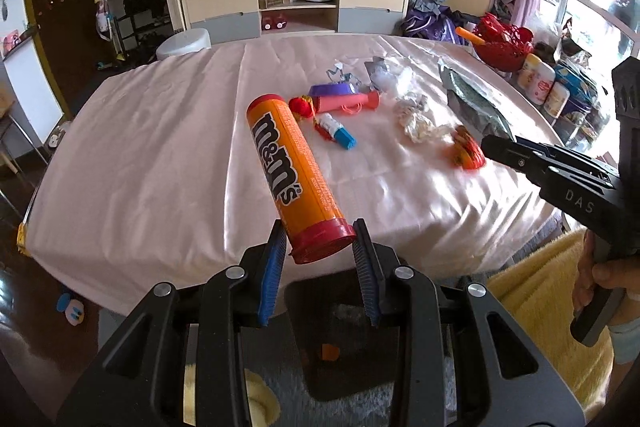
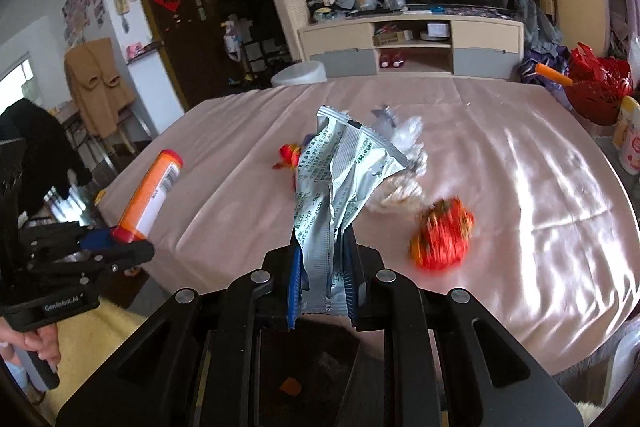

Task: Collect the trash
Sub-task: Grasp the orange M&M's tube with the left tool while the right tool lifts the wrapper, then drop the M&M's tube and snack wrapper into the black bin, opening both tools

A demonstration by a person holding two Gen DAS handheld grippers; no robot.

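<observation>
Trash lies scattered on the pink-covered worktop [image 1: 160, 155] ahead of both tongs: crumpled wrappers [image 1: 416, 119], a pink tube [image 1: 348, 101], a small blue-and-white tube [image 1: 340, 131] and a red-orange wrapper [image 2: 442, 239]. Both hands point their tools downward at a slant over the near edge. Left tongs [image 1: 320, 247] are clenched on the red cap end of an orange candy tube [image 1: 288, 163], which juts forward above the cloth. Right tongs [image 2: 322, 267] grip a silver foil packet [image 2: 340, 179] standing up between the blue pads [image 2: 295, 279].
</observation>
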